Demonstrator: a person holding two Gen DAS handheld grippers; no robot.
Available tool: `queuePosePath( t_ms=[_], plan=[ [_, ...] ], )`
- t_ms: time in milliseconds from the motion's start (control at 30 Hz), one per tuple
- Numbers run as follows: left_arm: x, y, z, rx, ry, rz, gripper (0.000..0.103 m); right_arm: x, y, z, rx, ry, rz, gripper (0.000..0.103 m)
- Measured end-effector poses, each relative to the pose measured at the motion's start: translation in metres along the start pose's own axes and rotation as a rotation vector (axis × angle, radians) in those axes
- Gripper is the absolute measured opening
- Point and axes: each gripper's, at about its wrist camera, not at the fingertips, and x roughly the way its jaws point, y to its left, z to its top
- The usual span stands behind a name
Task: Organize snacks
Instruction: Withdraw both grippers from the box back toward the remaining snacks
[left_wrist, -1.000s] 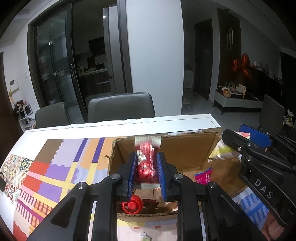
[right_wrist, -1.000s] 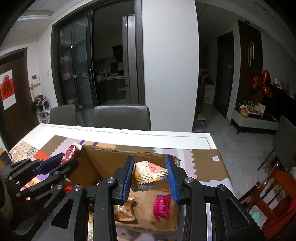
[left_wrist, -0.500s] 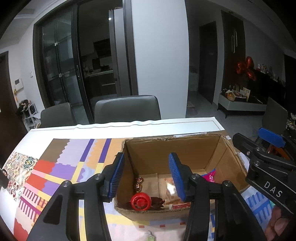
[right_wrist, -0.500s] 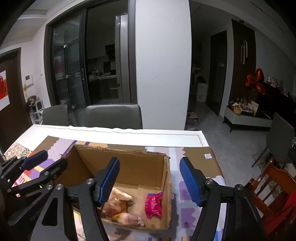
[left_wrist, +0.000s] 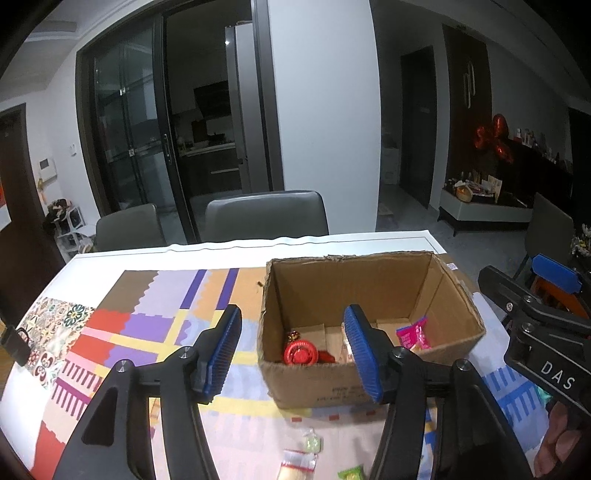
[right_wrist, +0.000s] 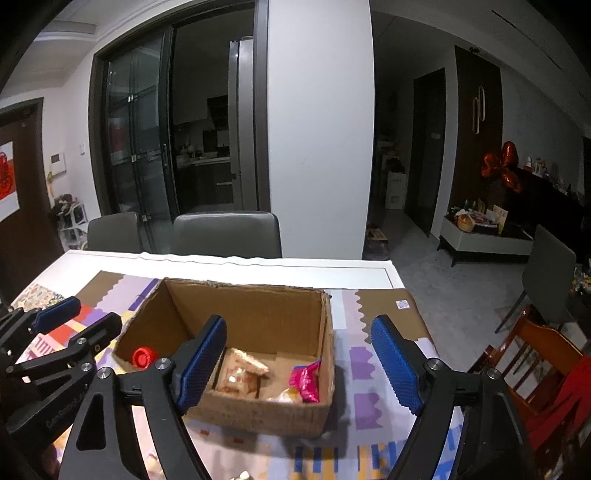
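An open cardboard box (left_wrist: 454, 295) (right_wrist: 325, 317) stands on the table. Inside lie a red round snack (left_wrist: 300, 352) (right_wrist: 144, 357), a pink packet (left_wrist: 413, 332) (right_wrist: 306, 380) and tan wrapped snacks (right_wrist: 242, 373). My left gripper (left_wrist: 293, 350) is open and empty, held above and in front of the box's near left corner. My right gripper (right_wrist: 299, 365) is open wide and empty, above the box's near side. Small loose snacks lie on the table near me: a pale green candy (left_wrist: 312, 443), a clear packet (left_wrist: 298, 465) and a green packet (left_wrist: 351, 473).
The table carries a patchwork coloured cloth (left_wrist: 147, 325) (right_wrist: 364, 398). Two grey chairs (left_wrist: 266, 216) (left_wrist: 127, 227) stand at the far side. A wooden chair with red cloth (right_wrist: 546, 373) is at the right. The right gripper shows at the right of the left wrist view (left_wrist: 543, 310).
Both grippers opened and dropped their snacks into the box: the left let go of a red packet, the right a tan packet. Both then drew back and up from the box.
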Motion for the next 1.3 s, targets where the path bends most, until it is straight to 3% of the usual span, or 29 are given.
queuePosePath(
  t_ms=[433, 700, 1300],
  plan=[
    [-0.038, 0.003, -0.018, 0.01, -0.019, -0.002, 0.063, -0.05, 0.006, -0.013, -0.01, -0.036, -0.007, 0.084],
    [-0.051, 0.008, -0.048, 0.007, 0.003, 0.007, 0.064, -0.07, 0.008, -0.034, -0.016, -0.037, -0.01, 0.084],
    [-0.03, 0.025, -0.106, -0.007, 0.087, 0.008, 0.064, -0.054, 0.031, -0.088, -0.064, 0.054, 0.015, 0.084]
  ],
)
